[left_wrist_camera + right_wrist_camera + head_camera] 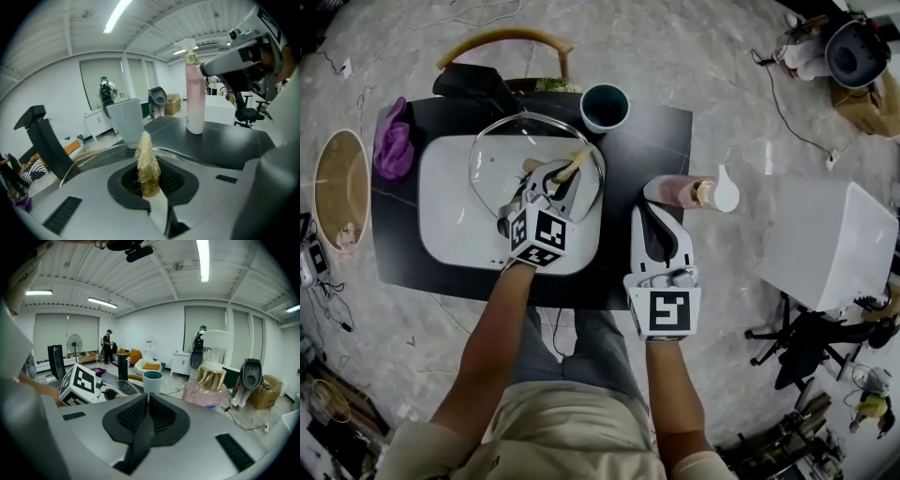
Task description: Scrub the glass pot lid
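Left gripper (555,180) is clamped on a loofah scrubber (147,165), whose long axis points away from the person. The glass pot lid (499,150) sits in the white basin (441,220) toward its far edge, right under the loofah tip. Right gripper (652,214) is closed and empty over the tabletop's right side. The left one is the nearer of the two.

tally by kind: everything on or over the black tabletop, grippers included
Grippers: 2, left gripper and right gripper
Glass pot lid: 1
White basin: 1
Loofah scrubber: 1
Teal cup: 1
Pink pump bottle: 1
Purple cloth: 1
Black stand: 1
Total: 9
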Available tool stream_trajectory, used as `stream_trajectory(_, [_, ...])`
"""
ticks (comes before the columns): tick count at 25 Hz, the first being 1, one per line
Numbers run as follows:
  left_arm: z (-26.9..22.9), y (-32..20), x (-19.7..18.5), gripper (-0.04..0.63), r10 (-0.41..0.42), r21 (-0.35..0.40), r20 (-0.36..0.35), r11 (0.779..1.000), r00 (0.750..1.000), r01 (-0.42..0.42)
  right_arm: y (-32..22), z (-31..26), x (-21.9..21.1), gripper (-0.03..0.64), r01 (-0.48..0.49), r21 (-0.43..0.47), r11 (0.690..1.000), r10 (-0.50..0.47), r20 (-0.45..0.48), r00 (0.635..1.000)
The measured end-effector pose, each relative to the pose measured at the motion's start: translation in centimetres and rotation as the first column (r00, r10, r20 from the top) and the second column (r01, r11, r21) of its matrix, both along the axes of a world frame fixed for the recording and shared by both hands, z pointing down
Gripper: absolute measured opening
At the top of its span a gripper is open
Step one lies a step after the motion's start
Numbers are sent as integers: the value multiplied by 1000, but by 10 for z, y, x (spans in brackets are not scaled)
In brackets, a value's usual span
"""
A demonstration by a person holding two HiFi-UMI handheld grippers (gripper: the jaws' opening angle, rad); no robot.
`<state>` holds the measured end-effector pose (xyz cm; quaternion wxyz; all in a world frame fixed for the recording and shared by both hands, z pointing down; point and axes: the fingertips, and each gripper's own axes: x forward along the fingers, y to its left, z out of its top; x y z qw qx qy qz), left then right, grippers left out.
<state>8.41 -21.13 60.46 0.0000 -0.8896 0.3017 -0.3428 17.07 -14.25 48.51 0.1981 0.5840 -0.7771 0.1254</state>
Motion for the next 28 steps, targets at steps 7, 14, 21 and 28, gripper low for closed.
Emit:
stream_trajectory(7, [6, 18, 17, 47, 39, -39, -15, 998, 999, -40, -7, -5, -9, 28, -2, 25, 1000, 1, 34, 999])
stream_trajectory(14, [2, 12, 4, 46, 32, -28, -10, 999, 999, -32, -8, -4, -17, 28, 4, 14, 1000, -4, 33, 999])
stream_trajectory(21, [14, -22, -91, 47, -130, -43, 40, 990, 991, 131, -7, 8, -33, 28, 32, -21, 999, -32, -9, 999])
stream_trajectory(28, [-4, -55, -200, 46, -304, 24, 114, 953, 946, 303, -13, 15, -60, 28, 72, -43, 997, -72, -8, 997])
